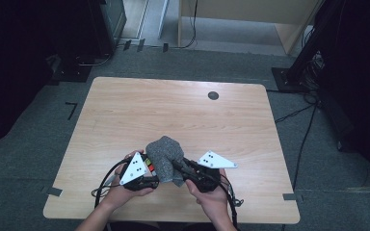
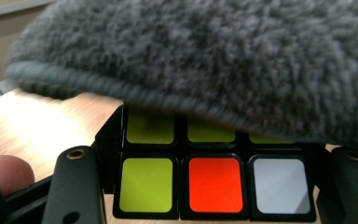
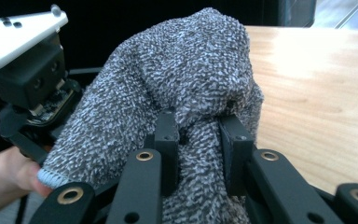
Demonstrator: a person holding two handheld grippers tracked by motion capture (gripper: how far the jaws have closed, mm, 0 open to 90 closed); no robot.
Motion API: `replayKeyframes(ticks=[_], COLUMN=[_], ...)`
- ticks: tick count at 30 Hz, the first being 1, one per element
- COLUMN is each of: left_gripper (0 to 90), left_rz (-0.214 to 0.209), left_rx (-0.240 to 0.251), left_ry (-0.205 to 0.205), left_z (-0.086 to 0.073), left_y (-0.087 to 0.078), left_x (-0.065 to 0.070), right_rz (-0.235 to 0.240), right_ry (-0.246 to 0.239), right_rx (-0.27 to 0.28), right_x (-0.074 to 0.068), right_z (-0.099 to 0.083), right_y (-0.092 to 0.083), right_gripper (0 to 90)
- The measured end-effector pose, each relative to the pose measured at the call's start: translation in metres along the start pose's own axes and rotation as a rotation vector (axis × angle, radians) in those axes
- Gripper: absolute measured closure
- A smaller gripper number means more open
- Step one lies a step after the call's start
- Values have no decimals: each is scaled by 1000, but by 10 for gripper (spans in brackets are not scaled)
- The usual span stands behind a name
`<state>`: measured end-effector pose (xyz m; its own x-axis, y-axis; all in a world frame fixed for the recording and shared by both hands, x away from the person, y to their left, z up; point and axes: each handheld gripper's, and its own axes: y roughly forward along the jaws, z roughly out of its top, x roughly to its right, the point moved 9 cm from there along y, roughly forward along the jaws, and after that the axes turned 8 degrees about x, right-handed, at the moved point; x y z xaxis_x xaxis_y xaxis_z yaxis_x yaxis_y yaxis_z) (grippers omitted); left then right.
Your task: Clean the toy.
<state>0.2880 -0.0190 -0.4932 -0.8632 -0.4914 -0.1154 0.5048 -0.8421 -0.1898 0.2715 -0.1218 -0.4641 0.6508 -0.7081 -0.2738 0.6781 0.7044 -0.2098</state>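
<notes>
Right gripper (image 3: 198, 154) pinching grey cloth (image 3: 177, 88), left gripper (image 2: 205, 186) clamping puzzle cube (image 2: 214, 184) (cloth draped over it)

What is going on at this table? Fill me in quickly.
A person holds a gripper in each hand near the front edge of the light wooden table. The left gripper is clamped on a black-framed puzzle cube with coloured stickers. The right gripper pinches a fold of a fluffy grey terry cloth between its fingers and has it draped over the top of the cube, as if wiping or covering it.
</notes>
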Motion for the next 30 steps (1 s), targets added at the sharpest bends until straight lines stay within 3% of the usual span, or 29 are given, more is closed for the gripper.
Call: replayKeyframes(ticks=[2, 4, 7, 9, 11, 16, 20, 23, 27, 30], left_gripper=[341, 341, 341, 342, 341, 341, 341, 341, 341, 341], left_rz=[5, -5, 8, 16, 15, 35, 68, 108, 108, 102], left_rx=[9, 32, 11, -8, -21, -48, -74, -86, -91, -96], left_ry=[3, -20, -12, -2, 5, 31, 59, 80, 85, 108], left_z=[3, 7, 3, 0, -2, -5, -7, -7, -9, -8], left_y=[-2, -5, -3, -1, 0, 2, 3, 4, 5, 8], left_x=[-1, -3, -5, -5, -4, -2, -4, -8, -7, -1], right_rz=[-7, -44, -52, -49, -17, -9, -33, -9, 13, 16], right_ry=[14, 21, 74, 74, 65, -8, 41, 116, 153, 166], right_rx=[5, -25, -54, -48, -22, -7, -32, -39, -21, -50], right_x=[5, 16, 27, 25, 16, 1, 3, 4, 1, -4], right_z=[-3, -12, -22, -19, -10, 1, -3, -4, 2, -3], right_y=[1, 3, 4, 3, 1, -1, 3, 4, 2, 8], right_gripper=[738, 738, 738, 738, 735, 664, 524, 430, 390, 339])
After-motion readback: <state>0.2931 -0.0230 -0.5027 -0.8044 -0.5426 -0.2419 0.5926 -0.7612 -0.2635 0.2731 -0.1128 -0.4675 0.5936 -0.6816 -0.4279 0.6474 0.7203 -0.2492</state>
